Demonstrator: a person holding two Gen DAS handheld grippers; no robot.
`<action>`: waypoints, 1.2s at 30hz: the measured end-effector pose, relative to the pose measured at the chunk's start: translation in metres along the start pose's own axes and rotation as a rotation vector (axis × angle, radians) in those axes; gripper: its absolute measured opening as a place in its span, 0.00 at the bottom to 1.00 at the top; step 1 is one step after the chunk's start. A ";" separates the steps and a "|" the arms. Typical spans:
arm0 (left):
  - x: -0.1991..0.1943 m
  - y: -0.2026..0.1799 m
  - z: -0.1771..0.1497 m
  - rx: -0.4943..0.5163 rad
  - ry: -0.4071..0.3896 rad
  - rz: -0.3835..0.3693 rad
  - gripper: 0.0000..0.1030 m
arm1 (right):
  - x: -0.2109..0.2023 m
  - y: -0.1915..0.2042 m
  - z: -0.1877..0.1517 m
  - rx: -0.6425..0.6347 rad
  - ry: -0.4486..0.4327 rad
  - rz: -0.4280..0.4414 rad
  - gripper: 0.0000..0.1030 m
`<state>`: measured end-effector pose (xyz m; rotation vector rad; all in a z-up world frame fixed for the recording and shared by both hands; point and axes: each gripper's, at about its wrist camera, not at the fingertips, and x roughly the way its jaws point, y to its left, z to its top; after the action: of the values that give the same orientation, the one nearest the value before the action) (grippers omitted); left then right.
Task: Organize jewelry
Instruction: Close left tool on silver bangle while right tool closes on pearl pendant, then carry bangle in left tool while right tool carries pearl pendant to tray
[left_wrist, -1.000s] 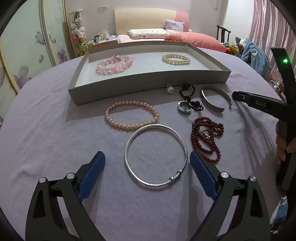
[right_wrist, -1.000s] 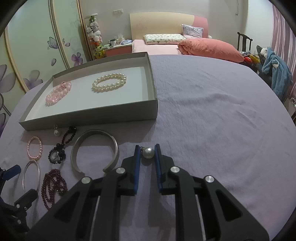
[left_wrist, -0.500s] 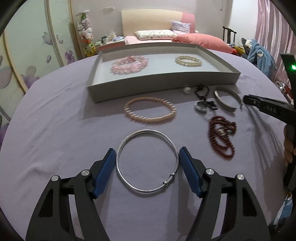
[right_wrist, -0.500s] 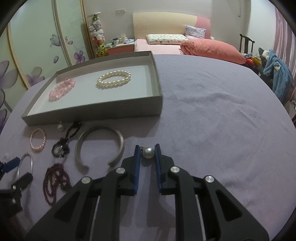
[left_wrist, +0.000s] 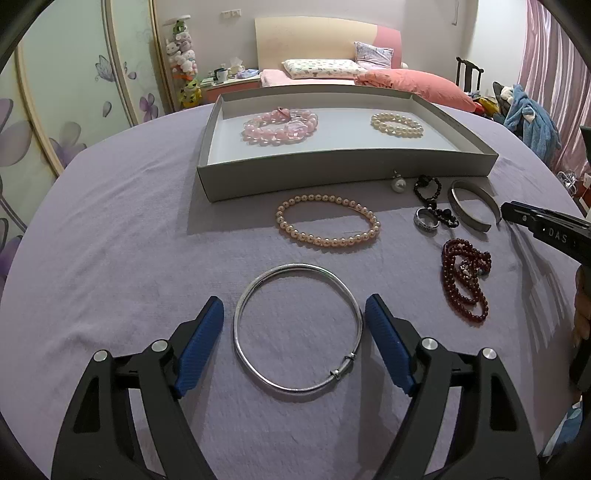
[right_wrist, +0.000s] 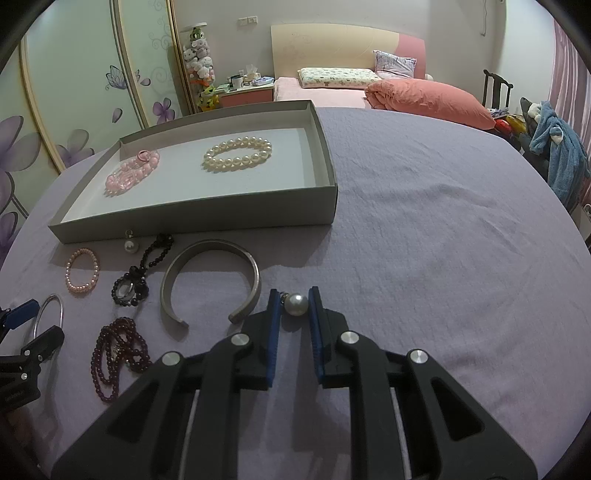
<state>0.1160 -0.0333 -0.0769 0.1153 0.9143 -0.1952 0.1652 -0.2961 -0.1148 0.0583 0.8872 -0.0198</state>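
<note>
Straddling the silver bangle (left_wrist: 297, 328) on the purple cloth (left_wrist: 122, 229), the left gripper (left_wrist: 294, 314) has its blue pads to either side of the ring, not touching it, and the jaws are opening with the bangle lying flat between them. The right gripper (right_wrist: 294, 306) is clamped on a pearl earring (right_wrist: 295, 304), pinched between the tips of its pads just above the cloth. A grey tray (left_wrist: 343, 168) further back already holds a pink bead bracelet (left_wrist: 280, 126) and a white pearl bracelet (left_wrist: 397, 124); outside it, along its near wall, lie a pearl strand (left_wrist: 328, 223), a second pearl earring (left_wrist: 398, 184), a black bead piece with a ring (left_wrist: 432, 210), an open grey cuff (left_wrist: 471, 208) and a dark red bead strand (left_wrist: 465, 284). Likely risks: the bangle is thin and lies flat, so pads closing across it may ride over the rim or skid it along the cloth instead of lifting it; squeezed by its sides, the ring could also flip out. The round pearl sits at the very ends of the right pads and could roll free if the hand tilts or the hold slackens, then be lost in the cloth's folds. Left wrist view alone shows the bangle whole, with its clasp toward the near right, and the right tool only as a black edge at the frame's side. Right wrist view alone shows the held pearl, the wide bare cloth to the tray's right, and the left gripper as a sliver at the far left.
</note>
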 end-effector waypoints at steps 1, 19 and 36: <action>0.000 0.000 0.000 -0.001 -0.001 0.001 0.73 | 0.000 0.000 0.000 0.000 0.000 0.000 0.16; -0.014 0.014 0.003 -0.056 -0.080 0.005 0.68 | -0.029 0.008 -0.004 0.054 -0.088 0.077 0.15; -0.066 0.001 0.025 -0.048 -0.380 0.051 0.68 | -0.099 0.064 0.006 -0.031 -0.375 0.150 0.15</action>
<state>0.0960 -0.0290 -0.0095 0.0537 0.5365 -0.1410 0.1101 -0.2337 -0.0316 0.0886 0.5065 0.1198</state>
